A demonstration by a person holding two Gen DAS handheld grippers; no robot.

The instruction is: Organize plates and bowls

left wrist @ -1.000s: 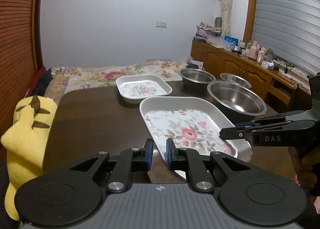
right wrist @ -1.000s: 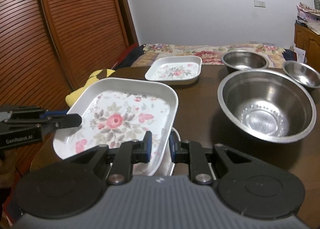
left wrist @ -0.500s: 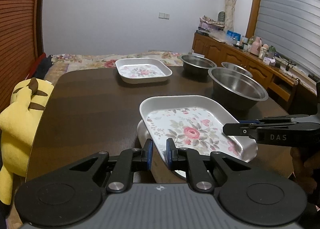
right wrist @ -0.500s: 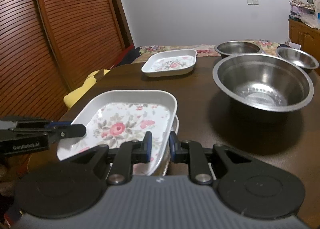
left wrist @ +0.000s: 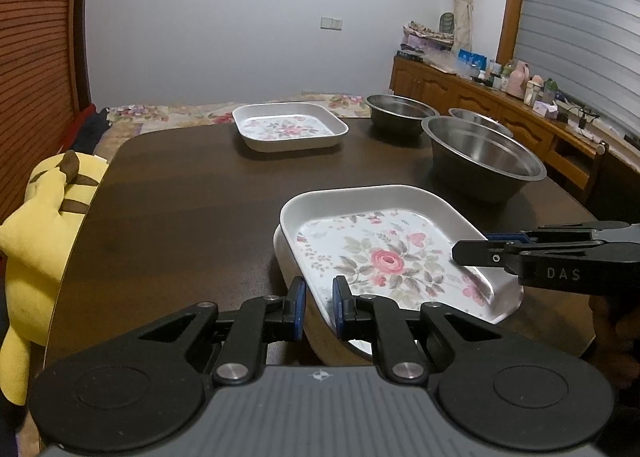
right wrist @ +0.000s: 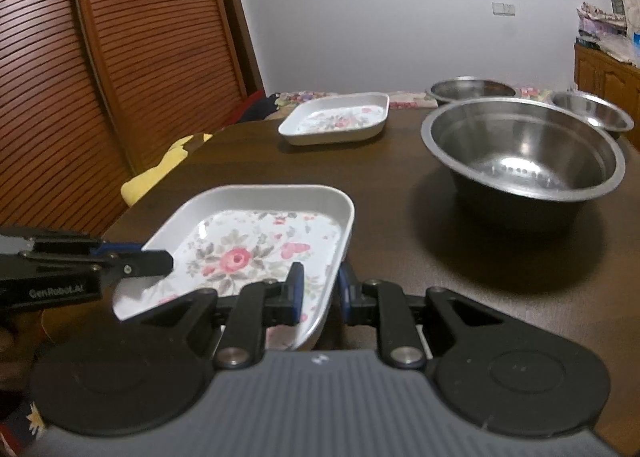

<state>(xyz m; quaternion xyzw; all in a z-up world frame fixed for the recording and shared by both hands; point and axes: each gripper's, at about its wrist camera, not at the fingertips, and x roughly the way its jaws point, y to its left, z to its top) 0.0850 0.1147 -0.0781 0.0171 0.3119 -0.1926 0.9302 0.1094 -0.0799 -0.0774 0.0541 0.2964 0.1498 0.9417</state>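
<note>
- Table point(left wrist: 180, 217) first — dark brown wood with a rounded edge, bearing all the plates and bowls.
- Yellow plush toy point(left wrist: 36, 225) with brown stripes sits off the table's left edge in the left wrist view, leaning at the rim.
- Largest steel bowl point(right wrist: 520, 153) stands upright on the right part of the table, just beyond the held plate and apart from it.
- Floral plate point(left wrist: 384, 253) — white, rectangular with rounded corners, a pink rose at its middle — is at the near edge of the table, held from both sides; it sits over another white plate point(left wrist: 280, 253), whose rim shows just below its left side (whether the two touch cannot be told).
- Second floral plate point(left wrist: 288, 129) lies flat near the far edge of the table, well apart from the held one.
- Two smaller steel bowls, one point(left wrist: 400, 113) at the far edge right of that plate, the other point(right wrist: 592, 113) behind the largest bowl.
- Left gripper point(left wrist: 319, 307) has its blue-padded jaws closed down to a narrow gap on the floral plate's near left rim.
- Right gripper point(right wrist: 320, 293) is likewise pinched onto the plate's right rim, one finger inside the plate and one outside.
</note>
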